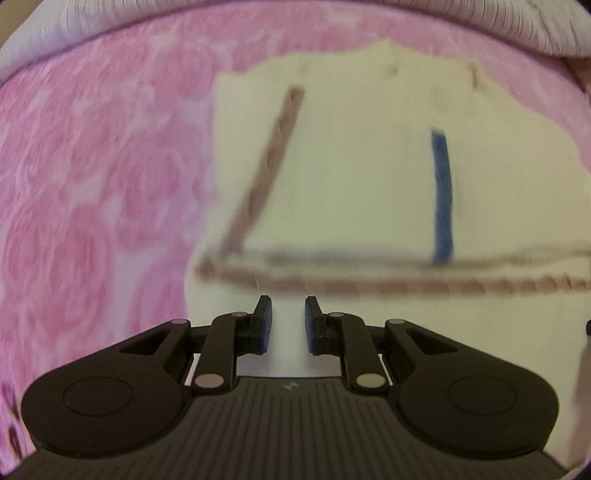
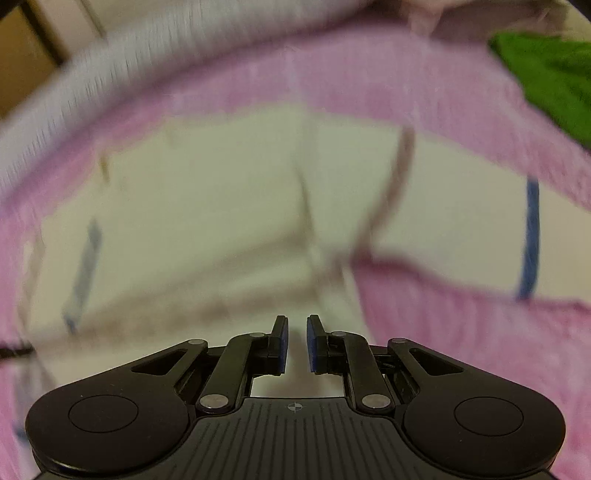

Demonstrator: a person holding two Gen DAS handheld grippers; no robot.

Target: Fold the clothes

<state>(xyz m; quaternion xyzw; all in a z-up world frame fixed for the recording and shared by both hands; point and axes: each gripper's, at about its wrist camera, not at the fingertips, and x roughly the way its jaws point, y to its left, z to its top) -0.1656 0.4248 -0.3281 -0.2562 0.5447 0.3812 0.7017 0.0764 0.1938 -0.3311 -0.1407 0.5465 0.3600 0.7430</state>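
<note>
Cream fabric, a garment (image 1: 362, 166) trimmed in brown and marked with a blue stripe (image 1: 442, 195), lies spread on a pink rose-patterned bedcover (image 1: 92, 166) ahead of both jaws. Seen from the left wrist, the left gripper (image 1: 288, 325) has its jaws set a narrow gap apart, with pale cloth showing in the gap between the blue pads; whether the pads pinch that cloth cannot be told. Just beyond the fingertips a brown hem (image 1: 369, 284) runs crosswise, and a second brown band (image 1: 266, 173) slants away to the left of the jaws, while the blue stripe stands to their right. Farther ahead, past the garment's ragged far edge, a ribbed white fabric (image 1: 443, 22) curves along the top of the view. From the right wrist, the right gripper (image 2: 297, 343) also has its jaws narrowly parted, cream cloth (image 2: 221, 206) again visible between and under the pads; a grip on it cannot be confirmed. The garment here stretches ahead and to the left of the jaws, with a faint blue mark (image 2: 83, 273) far left and a sharper blue stripe (image 2: 529, 240) far right, where a flap lies over the pink cover (image 2: 461, 332). A green item (image 2: 554, 77) sits well beyond the jaws at upper right. Both views are blurred.
</note>
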